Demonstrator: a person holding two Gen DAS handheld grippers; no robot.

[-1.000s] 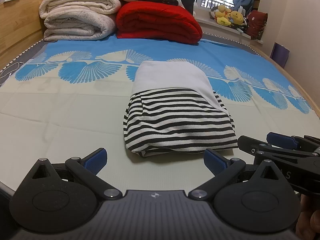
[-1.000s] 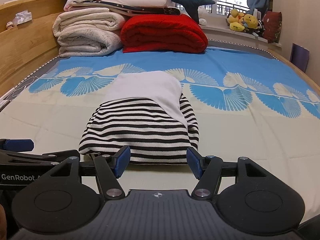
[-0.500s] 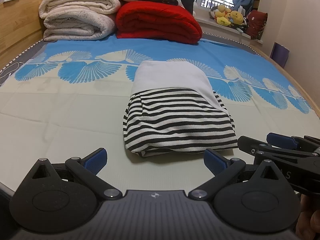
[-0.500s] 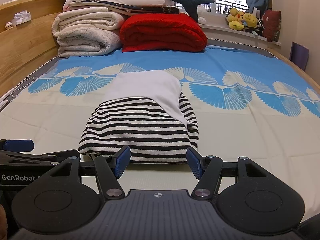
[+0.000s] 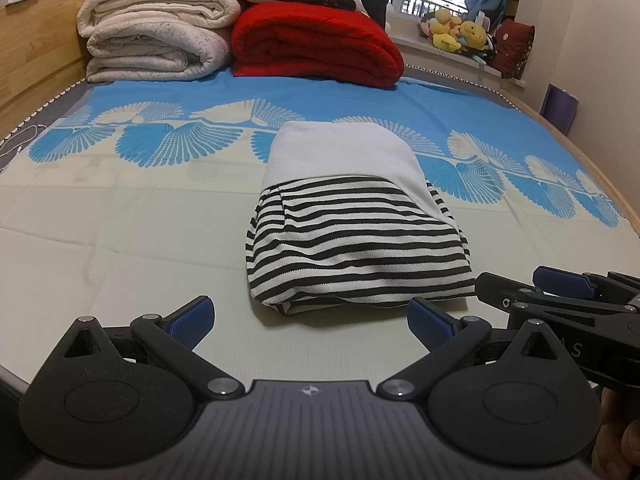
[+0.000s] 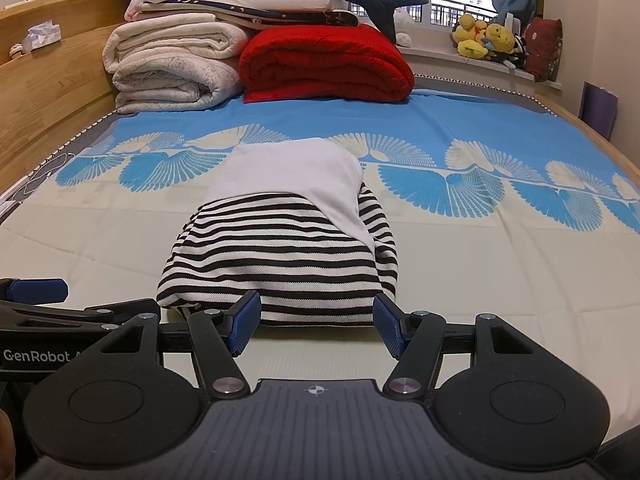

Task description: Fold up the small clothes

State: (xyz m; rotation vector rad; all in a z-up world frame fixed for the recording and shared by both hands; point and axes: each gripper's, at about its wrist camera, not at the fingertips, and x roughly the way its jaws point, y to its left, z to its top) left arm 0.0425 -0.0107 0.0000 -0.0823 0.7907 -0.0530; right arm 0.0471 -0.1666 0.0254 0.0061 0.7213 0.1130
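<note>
My two wrist cameras sit low and close over the bed (image 5: pixel 120 240), both facing its far end, sharing the folded striped garment (image 6: pixel 276 264) mid-frame.

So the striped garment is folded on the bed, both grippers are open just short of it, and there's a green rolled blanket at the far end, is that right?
Not quite: the rolled blanket at the far end is red, not green, as the right wrist view shows. The rest holds: the striped garment lies folded on the bed, and the left gripper and right gripper have open jaws just short of it.

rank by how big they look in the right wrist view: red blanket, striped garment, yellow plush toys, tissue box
1. striped garment, though it lies nearest the camera, so this is unsure
2. red blanket
3. yellow plush toys
4. tissue box
</note>
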